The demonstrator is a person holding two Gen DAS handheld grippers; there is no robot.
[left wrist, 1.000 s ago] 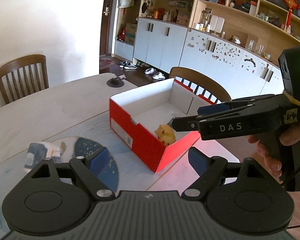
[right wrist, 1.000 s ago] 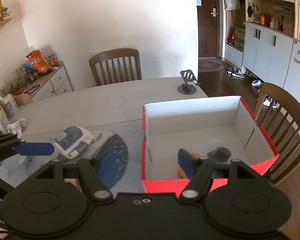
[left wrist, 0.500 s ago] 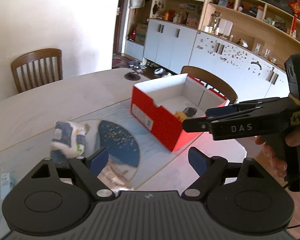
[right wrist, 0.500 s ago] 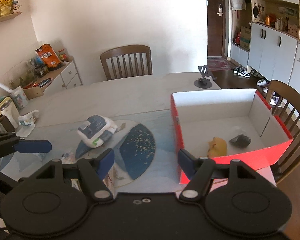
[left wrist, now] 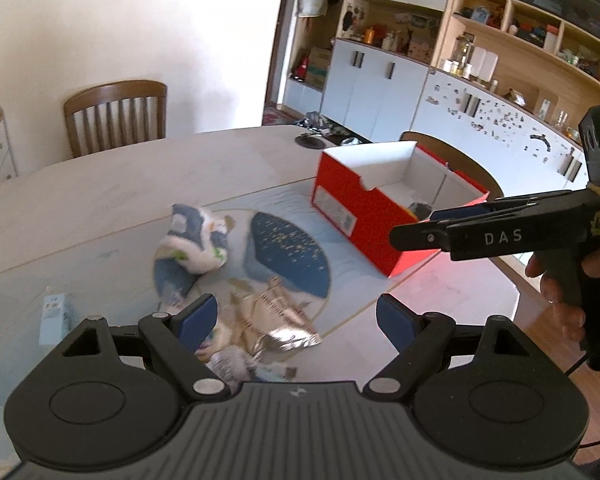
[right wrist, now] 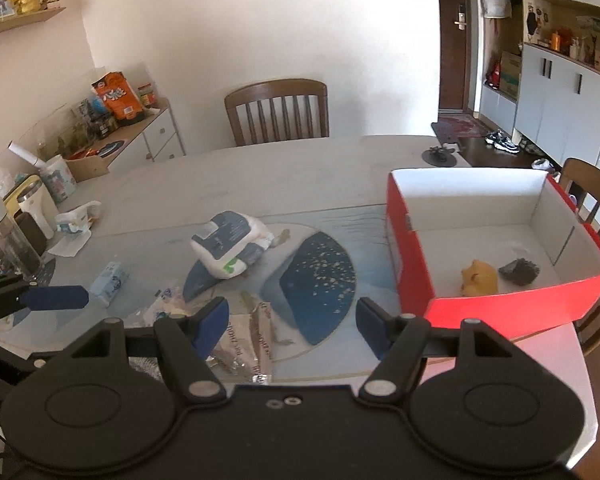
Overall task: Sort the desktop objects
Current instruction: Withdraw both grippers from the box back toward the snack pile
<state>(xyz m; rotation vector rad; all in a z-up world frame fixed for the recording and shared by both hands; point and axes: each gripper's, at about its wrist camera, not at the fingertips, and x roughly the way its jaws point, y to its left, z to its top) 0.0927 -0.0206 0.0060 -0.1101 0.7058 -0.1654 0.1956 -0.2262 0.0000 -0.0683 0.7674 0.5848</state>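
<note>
Pulling back from the red box point(right wrist: 496, 312), both grippers released and empty, silver packet point(left wrist: 276, 320) now under left gripper point(left wrist: 296, 320).

A brown wooden slat-back chair point(right wrist: 277, 112) stands behind the pale round dining table point(right wrist: 260, 172). Left of the chair, a low white drawer cabinet point(right wrist: 156, 140) carries an orange snack bag point(right wrist: 118, 98). Right of the chair are a dark wooden door point(right wrist: 458, 36) and white wall cupboards point(left wrist: 384, 96).
</note>
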